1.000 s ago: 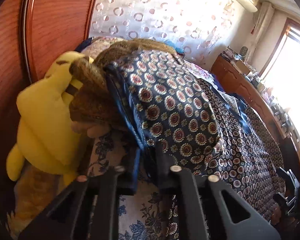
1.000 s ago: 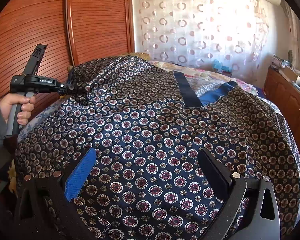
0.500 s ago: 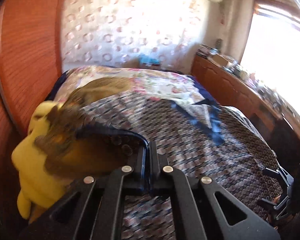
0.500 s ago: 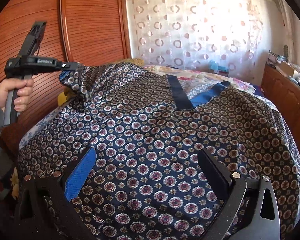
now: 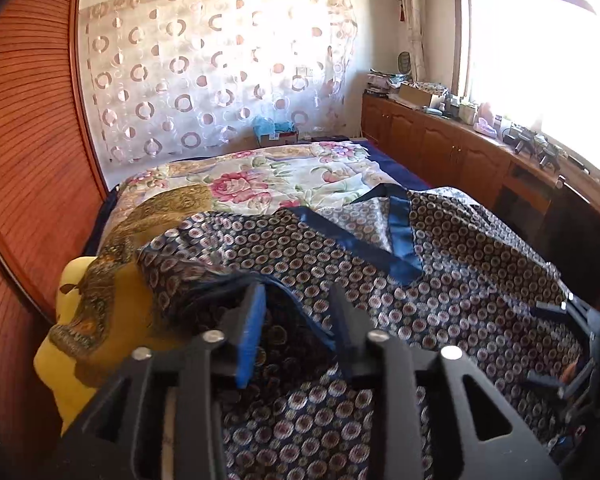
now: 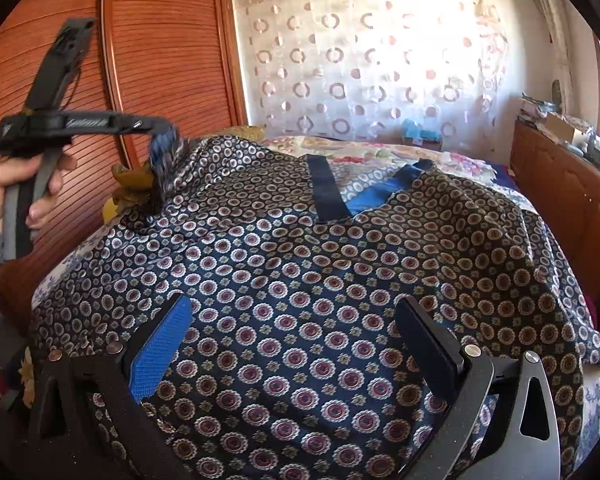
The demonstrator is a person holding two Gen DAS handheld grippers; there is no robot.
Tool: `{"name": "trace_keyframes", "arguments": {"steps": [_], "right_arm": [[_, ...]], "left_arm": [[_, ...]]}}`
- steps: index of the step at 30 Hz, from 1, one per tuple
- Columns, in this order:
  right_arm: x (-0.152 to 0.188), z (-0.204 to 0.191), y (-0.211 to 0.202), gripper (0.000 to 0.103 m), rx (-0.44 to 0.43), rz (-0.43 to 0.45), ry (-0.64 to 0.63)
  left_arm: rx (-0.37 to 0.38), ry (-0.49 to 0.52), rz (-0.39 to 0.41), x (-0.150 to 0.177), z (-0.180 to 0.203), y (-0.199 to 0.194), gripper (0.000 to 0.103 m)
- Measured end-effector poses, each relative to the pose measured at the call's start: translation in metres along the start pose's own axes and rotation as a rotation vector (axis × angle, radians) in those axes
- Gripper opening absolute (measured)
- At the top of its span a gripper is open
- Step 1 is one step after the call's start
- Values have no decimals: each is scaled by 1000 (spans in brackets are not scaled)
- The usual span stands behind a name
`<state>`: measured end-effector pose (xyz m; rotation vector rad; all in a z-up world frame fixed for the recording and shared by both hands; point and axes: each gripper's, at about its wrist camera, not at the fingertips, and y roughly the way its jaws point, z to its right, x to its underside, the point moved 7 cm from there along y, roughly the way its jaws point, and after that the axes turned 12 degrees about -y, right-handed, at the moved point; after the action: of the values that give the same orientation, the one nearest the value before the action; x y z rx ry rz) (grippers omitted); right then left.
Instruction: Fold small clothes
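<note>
A dark blue garment (image 6: 300, 280) with round medallion print and a plain blue neck band (image 6: 328, 188) lies spread over the bed; it also shows in the left wrist view (image 5: 440, 288). My left gripper (image 5: 296, 300) is open above the garment's left sleeve edge (image 5: 228, 280), which lies loose between its jaws. In the right wrist view the left gripper (image 6: 160, 140) hangs over that same corner. My right gripper (image 6: 296, 320) is open and empty, low over the garment's near hem.
A yellow plush toy (image 5: 84, 344) under a brown patterned cloth (image 5: 148, 216) sits at the bed's left edge by the wooden wardrobe (image 5: 28, 160). A floral bedspread (image 5: 260, 176) lies beyond the garment. A wooden cabinet (image 5: 460, 152) with clutter runs along the right under the window.
My left gripper lifted the sleeve corner, then opened and let it go; the fabric has dropped back. The right gripper has stayed in place, open.
</note>
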<state>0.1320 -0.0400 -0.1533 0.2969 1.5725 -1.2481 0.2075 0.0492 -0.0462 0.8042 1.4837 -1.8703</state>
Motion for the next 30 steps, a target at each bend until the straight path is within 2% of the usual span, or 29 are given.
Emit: {"name": "trace_keyframes", "arguments": {"steps": [6, 10, 15, 21, 24, 27, 30], "right_arm": [[-14, 5, 3, 103, -8, 1, -24], [-36, 0, 10, 100, -39, 4, -68], [-70, -16, 35, 99, -95, -13, -136], [-98, -38, 88, 92, -160, -71, -193], [-103, -44, 117, 86, -194, -110, -174], [-101, -49, 147, 76, -231, -163, -138], [-98, -56, 173, 61, -250, -210, -131]], "left_arm": [[-13, -19, 12, 25, -18, -28, 41], [-35, -34, 0, 47, -33, -35, 44], [-68, -51, -52, 72, -46, -14, 46], [-107, -81, -142, 97, -62, 22, 46], [-114, -93, -169, 104, -66, 33, 46], [-129, -92, -192, 110, -68, 41, 46], [-138, -98, -196, 111, -70, 43, 49]]}}
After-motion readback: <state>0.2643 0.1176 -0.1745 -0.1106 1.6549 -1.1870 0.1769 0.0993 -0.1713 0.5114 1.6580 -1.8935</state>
